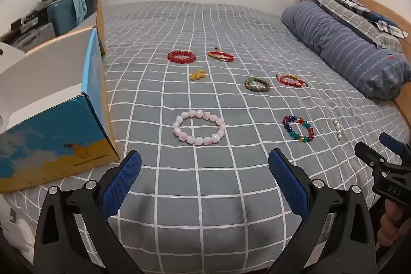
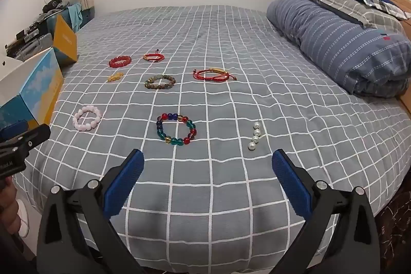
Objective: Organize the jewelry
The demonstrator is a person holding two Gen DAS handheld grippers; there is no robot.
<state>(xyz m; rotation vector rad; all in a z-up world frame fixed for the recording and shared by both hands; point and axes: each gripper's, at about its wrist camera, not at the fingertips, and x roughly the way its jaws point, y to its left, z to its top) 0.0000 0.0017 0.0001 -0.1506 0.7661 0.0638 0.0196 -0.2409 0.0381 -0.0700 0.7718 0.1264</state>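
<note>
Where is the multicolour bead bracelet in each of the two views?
Left wrist view: multicolour bracelet lies right of centre, right of the pink bracelet.
Right wrist view: it lies near the centre, just beyond the open right gripper.
Shared landmark: the short pearl string lies to its right in both.

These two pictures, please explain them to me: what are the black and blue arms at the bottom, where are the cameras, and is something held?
A person holds one hand tool in each hand; no robot. Each camera sits on a tool and looks along its blue fingers. One view shows the left tool, the other the right tool. Both are open and empty. On the checked bed lie a pink bracelet, a multicolour bracelet, pearls and other bracelets. An open box stands at the left.
</note>
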